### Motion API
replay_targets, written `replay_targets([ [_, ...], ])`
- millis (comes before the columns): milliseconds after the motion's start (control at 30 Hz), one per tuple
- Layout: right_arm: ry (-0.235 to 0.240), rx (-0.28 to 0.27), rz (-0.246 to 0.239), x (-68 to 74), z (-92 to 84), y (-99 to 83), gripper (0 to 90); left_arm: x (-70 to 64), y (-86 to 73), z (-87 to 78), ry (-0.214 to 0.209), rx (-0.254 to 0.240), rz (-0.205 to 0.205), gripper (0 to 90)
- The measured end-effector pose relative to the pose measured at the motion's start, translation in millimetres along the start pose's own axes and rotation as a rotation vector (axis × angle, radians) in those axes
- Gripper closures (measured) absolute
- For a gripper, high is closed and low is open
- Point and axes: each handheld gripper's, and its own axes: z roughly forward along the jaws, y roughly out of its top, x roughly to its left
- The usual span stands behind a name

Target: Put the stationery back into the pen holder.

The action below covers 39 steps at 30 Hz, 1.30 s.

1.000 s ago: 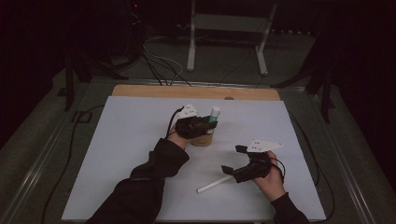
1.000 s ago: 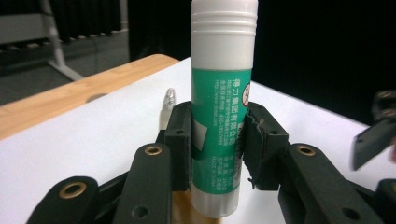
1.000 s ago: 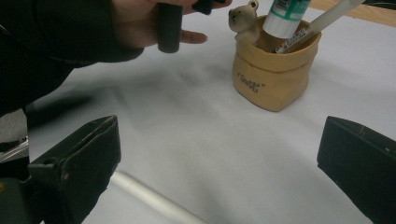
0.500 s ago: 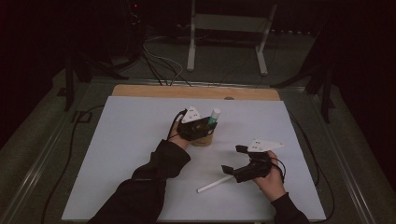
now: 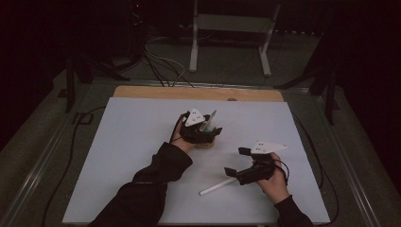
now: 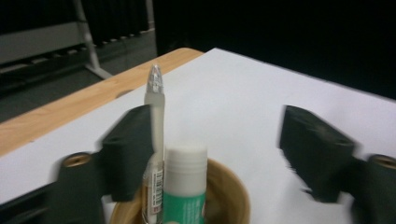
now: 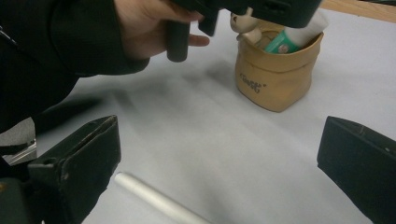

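- Our left hand-held gripper [image 6: 212, 154] has just been opening; its jaws stand wide, leaving the pen [image 6: 154, 140] upright in the cup [image 6: 229, 191], beside the glue stick [image 6: 186, 186].
- Our right hand-held gripper [image 7: 217, 168] gapes wide near the white stick [image 7: 159, 200], which lies on the worktop [image 5: 132, 137].

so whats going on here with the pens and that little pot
A person works at a white table with a gripper in each hand. The left gripper hangs over a small tan pot; its jaws have just been opening, leaving a clear pen standing in the pot beside a green-and-white glue stick. The right gripper is open, low over the table, with a white stick lying between its jaws, not yet gripped.
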Motion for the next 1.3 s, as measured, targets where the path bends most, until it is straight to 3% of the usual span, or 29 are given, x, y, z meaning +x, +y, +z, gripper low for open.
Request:
replay_targets([
  [33,0.0,0.001,0.0,0.2,0.0,0.0,0.0,0.0,0.0,0.0,0.0,0.0,0.0,21.9],
  [67,0.001,0.001,-0.001,0.3,0.2,0.0,0.0,-0.1,6.1,-7.5,-0.028,-0.028,-0.038,16.5],
  [167,0.001,0.002,0.001,-0.1,0.1,-0.2,0.0,0.5,12.2,-16.1,-0.048,-0.057,-0.066,13.0],
  [233,-0.001,0.002,0.0,-0.2,-0.2,-0.2,0.0,1.1,17.4,-22.9,-0.067,-0.053,-0.08,8.2],
  [367,-0.003,-0.002,0.0,-0.7,-1.3,0.2,0.0,-0.4,23.6,-35.9,-0.092,-0.044,-0.069,2.7],
  [500,-0.003,-0.009,0.006,-1.6,-2.4,0.5,0.0,-3.9,25.7,-49.1,-0.122,-0.042,-0.071,2.5],
  [867,-0.002,-0.027,0.015,-3.2,-6.1,2.4,0.0,-1.2,26.1,-80.8,-0.13,-0.033,-0.109,1.6],
  [1300,0.001,-0.024,0.019,-3.4,-5.3,2.0,0.0,-9.0,18.2,-101.0,-0.162,0.018,-0.116,1.6],
])
